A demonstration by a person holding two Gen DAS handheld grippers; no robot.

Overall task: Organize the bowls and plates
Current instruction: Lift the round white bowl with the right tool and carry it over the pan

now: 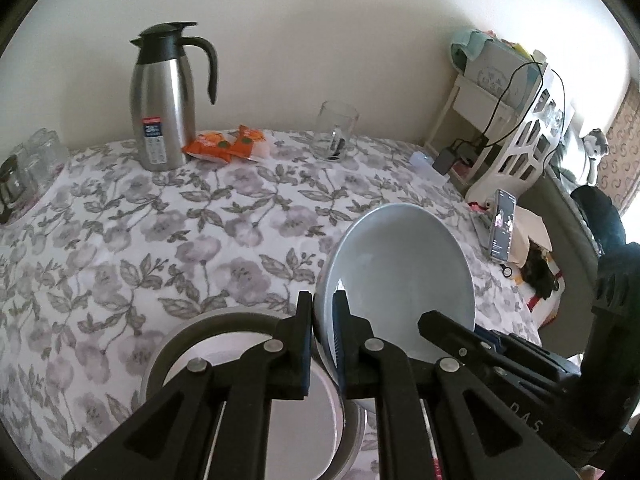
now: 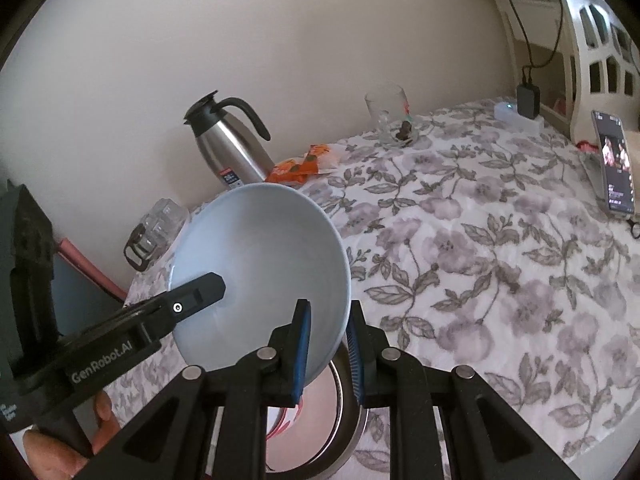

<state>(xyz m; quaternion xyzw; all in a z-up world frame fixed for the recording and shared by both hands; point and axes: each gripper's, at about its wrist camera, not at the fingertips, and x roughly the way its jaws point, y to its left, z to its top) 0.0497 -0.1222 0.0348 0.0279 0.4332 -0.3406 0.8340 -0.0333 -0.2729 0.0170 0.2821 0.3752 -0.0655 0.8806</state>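
Observation:
A light blue bowl (image 1: 400,272) hangs tilted above the table, held from both sides. In the left wrist view my left gripper (image 1: 322,300) is shut on its near rim, one finger inside and one outside. My right gripper (image 2: 328,312) is shut on the rim of the same bowl (image 2: 260,248), whose wall runs between the blue pads (image 2: 302,344). Each gripper shows in the other's view: the right gripper (image 1: 436,322) reaches into the bowl, and so does the left gripper (image 2: 208,286). Below sits a metal-rimmed dish (image 1: 176,344) with a white plate (image 1: 296,408) in it.
On the floral tablecloth (image 1: 200,232) stand a steel jug (image 1: 166,100), orange snack packets (image 1: 228,144), a glass mug (image 1: 336,132) and glasses (image 1: 28,168) at the left. A phone (image 2: 614,160) leans at the right edge, near a white shelf (image 1: 516,148). A hand (image 2: 60,436) holds the left gripper.

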